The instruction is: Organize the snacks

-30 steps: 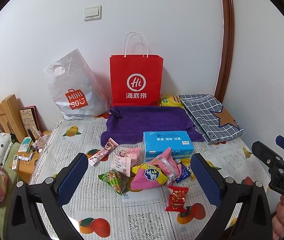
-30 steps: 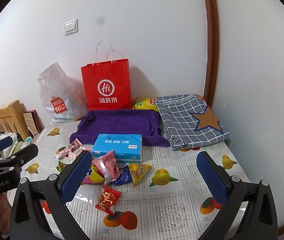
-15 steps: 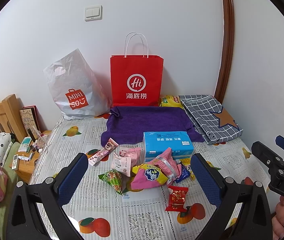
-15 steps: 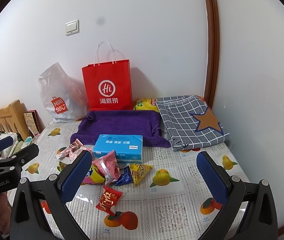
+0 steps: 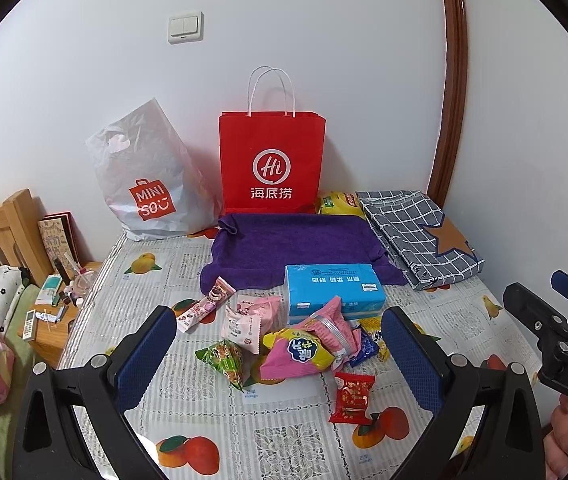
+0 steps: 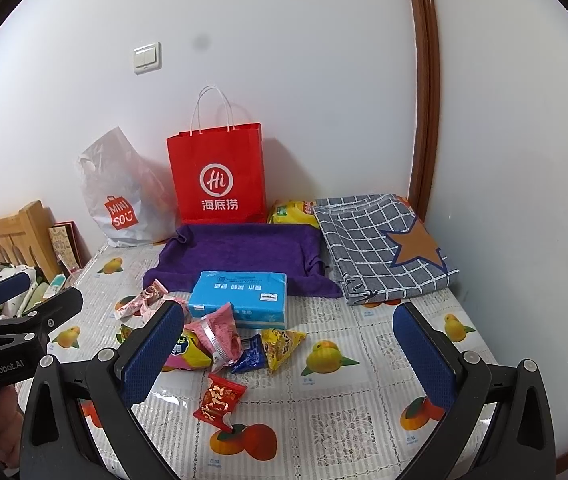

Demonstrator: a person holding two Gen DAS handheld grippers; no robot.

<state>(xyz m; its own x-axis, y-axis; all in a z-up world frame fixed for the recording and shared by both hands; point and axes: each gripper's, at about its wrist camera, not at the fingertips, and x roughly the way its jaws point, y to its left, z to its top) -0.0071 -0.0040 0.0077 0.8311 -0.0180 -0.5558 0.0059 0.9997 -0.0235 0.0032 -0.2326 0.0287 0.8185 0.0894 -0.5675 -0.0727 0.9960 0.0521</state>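
Both the left gripper (image 5: pixel 279 354) and right gripper (image 6: pixel 288 350) gape wide, empty, above the snack pile (image 5: pixel 304 344) at mid-frame; hidden packets probably lie beneath.

purple towel (image 5: pixel 296 246) beside checked cloth (image 5: pixel 416 232), wooden headboard (image 5: pixel 1 232) left

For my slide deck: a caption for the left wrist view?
Open left gripper above scattered snack packets on a fruit-print tablecloth, red paper bag behind.
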